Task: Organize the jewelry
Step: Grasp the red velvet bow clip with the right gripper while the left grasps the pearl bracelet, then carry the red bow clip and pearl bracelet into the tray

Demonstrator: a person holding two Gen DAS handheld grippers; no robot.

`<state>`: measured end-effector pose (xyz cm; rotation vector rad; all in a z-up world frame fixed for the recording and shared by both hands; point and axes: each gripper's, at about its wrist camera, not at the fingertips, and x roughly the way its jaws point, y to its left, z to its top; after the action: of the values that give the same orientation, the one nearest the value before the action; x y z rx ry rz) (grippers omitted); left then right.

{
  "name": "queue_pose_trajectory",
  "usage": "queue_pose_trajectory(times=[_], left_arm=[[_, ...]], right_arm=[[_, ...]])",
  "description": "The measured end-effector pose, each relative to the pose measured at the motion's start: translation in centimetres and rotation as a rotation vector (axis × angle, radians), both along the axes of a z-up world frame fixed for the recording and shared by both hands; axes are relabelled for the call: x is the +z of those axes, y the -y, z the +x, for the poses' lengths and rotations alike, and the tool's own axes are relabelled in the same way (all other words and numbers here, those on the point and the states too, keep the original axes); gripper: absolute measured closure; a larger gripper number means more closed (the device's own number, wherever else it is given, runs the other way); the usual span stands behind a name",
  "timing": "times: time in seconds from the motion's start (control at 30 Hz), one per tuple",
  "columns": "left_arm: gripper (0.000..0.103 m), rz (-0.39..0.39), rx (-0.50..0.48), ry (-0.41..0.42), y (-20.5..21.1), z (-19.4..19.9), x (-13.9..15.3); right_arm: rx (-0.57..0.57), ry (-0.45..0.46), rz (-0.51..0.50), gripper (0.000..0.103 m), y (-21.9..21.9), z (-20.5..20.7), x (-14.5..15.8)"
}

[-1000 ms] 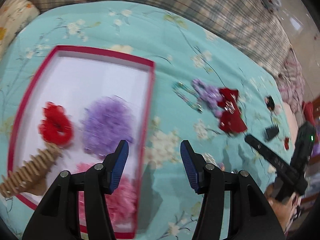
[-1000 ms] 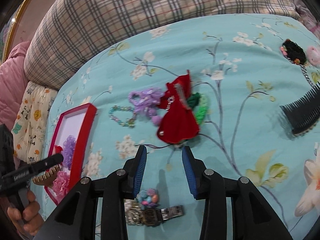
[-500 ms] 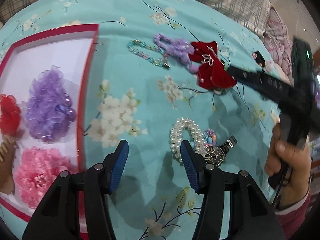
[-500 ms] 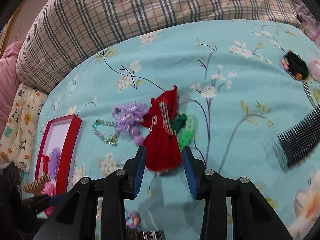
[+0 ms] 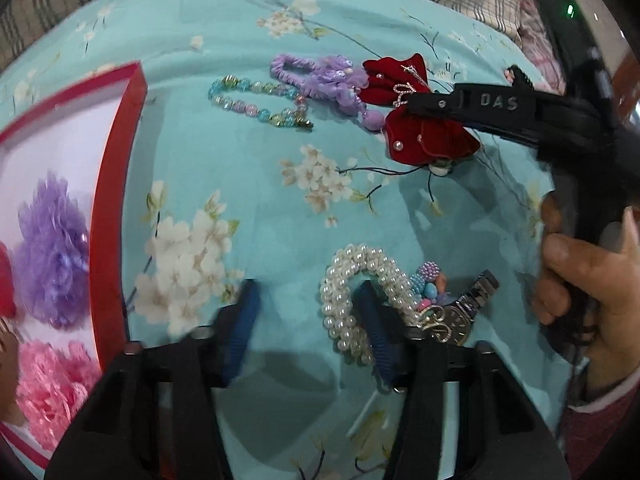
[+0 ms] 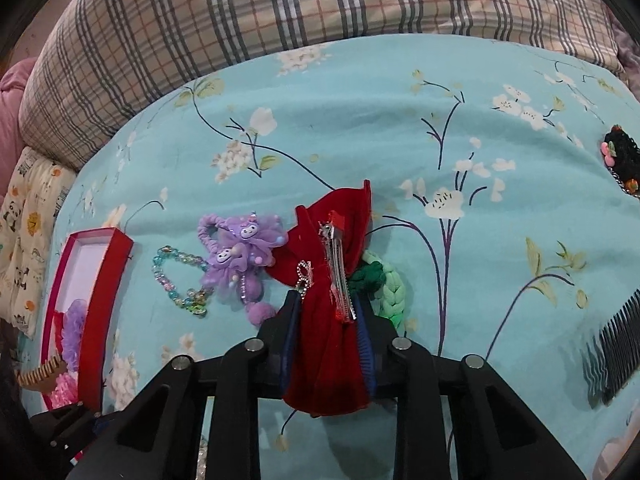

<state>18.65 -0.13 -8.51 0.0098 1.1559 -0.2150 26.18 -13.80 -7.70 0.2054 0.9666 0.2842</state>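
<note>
Right gripper (image 6: 328,320): jaws had just been closing and their blue pads pressed both sides of the red bow (image 6: 332,280), near its lower half. The bow's metal clip (image 6: 338,276) faced up, running lengthwise between the jaws. The bow looked like soft velvet on a stiff clip: light, easily crushed, apt to sag or twist if taken by cloth alone. Judged the better hold to be across the clip spine, since the small rhinestone charm and pearls could snag or shed.

Left gripper (image 5: 308,320): jaws had just been closing but stood apart, nothing pressed between them. The right pad sat inside the loop of the pearl band (image 5: 352,292), the left pad on bare sheet, so one strand lay in the gap. Pearls looked hard, round and slippery on what is probably elastic; a pinch across the doubled strand seemed safer than a hook through the loop. A watch (image 5: 464,312) and bead charm touched the band and could drag along.

Outward from the bow: a green braid (image 6: 390,284) touching it on the right, a purple scrunchie (image 6: 236,252) just beside it on the left, then a bead bracelet (image 6: 176,280), then the red tray (image 6: 108,280) well apart at left, holding scrunchies. Black comb (image 6: 616,344) far right.
</note>
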Motion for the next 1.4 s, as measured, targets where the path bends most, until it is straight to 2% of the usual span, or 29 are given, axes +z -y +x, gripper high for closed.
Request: queue_pose_trajectory(times=[0.03, 0.07, 0.2, 0.37, 0.57, 0.83, 1.13, 1.4], left_arm=[[0.088, 0.005, -0.008, 0.0, 0.2, 0.0, 0.0], [0.091, -0.008, -0.016, -0.006, 0.3, 0.1, 0.0], [0.092, -0.028, -0.02, 0.002, 0.1, 0.0, 0.4], [0.092, -0.108, 0.007, 0.045, -1.8, -0.7, 2.6], [0.093, -0.129, 0.043, 0.102, -3.9, -1.7, 5.5], [0.093, -0.138, 0.094, 0.143, -5.0, -1.6, 7.0], [0.093, -0.174, 0.166, 0.177, -8.4, -2.1, 8.5], [0.093, -0.175, 0.226, 0.218, -11.2, -2.1, 10.0]], right_arm=[[-0.002, 0.003, 0.009, 0.082, 0.2, -0.3, 0.2], [-0.005, 0.005, 0.022, 0.084, 0.3, -0.6, 0.4], [-0.017, 0.023, 0.071, 0.087, 1.2, -2.3, 1.4], [-0.02, 0.046, 0.131, 0.088, 2.0, -5.0, 2.9], [-0.015, 0.044, 0.174, 0.088, 2.4, -7.0, 3.6], [0.029, 0.037, 0.195, 0.088, 0.9, -8.0, 4.1], [0.072, 0.05, 0.197, 0.088, -1.1, -8.5, 5.1], [0.124, 0.06, 0.212, 0.088, -4.0, -8.3, 5.9]])
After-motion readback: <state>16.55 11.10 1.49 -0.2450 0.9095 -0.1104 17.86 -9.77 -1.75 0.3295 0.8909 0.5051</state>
